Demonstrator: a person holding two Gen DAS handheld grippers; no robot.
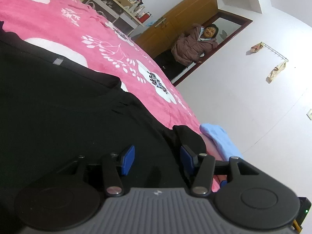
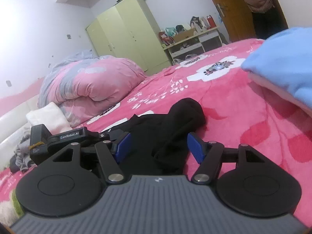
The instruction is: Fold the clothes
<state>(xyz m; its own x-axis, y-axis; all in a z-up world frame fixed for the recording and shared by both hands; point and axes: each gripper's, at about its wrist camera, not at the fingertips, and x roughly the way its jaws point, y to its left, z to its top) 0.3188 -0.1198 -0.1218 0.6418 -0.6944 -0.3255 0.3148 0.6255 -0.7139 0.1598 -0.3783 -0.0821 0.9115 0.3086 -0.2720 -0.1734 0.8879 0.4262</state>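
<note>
Both grippers, left (image 1: 157,160) and right (image 2: 159,148), stand part-open astride the black garment (image 1: 58,101), gripping nothing we can see; it lies rumpled on the pink bedspread (image 2: 234,101), folding barely started.

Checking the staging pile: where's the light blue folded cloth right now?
The light blue cloth lies on the pink bedspread at the right edge of the right wrist view, right of the black garment; the left wrist view shows it at the bed's edge.
</note>
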